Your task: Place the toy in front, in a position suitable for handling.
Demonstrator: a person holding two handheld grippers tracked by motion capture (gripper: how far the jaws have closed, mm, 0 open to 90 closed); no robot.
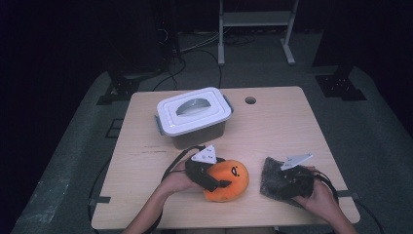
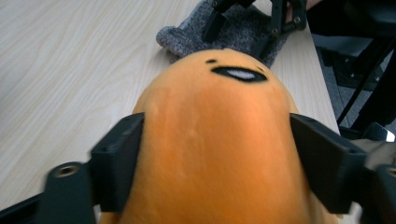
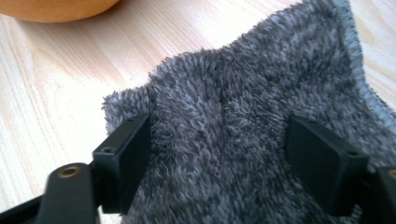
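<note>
Orange plush toy (image 1: 226,180) with a sleepy little face sits at the lower middle of the high view, near the front edge of the wooden table (image 1: 272,126). The left gripper (image 2: 215,154) straddles it – jaws spread wide, one black pad on each flank. I can't tell for sure if they're squeezing or just resting there, but the plush isn't dented, so I'd call it a loose bracket, set up for a grab around the fattest part.

Over at the lower right, the right gripper (image 3: 219,158) has its jaws wide apart over a grey fuzzy cloth (image 1: 275,180) – the pile bunches between them, not pinched.

Lidded white storage box (image 1: 194,116) waits in the upper middle, probably where both end up.
</note>
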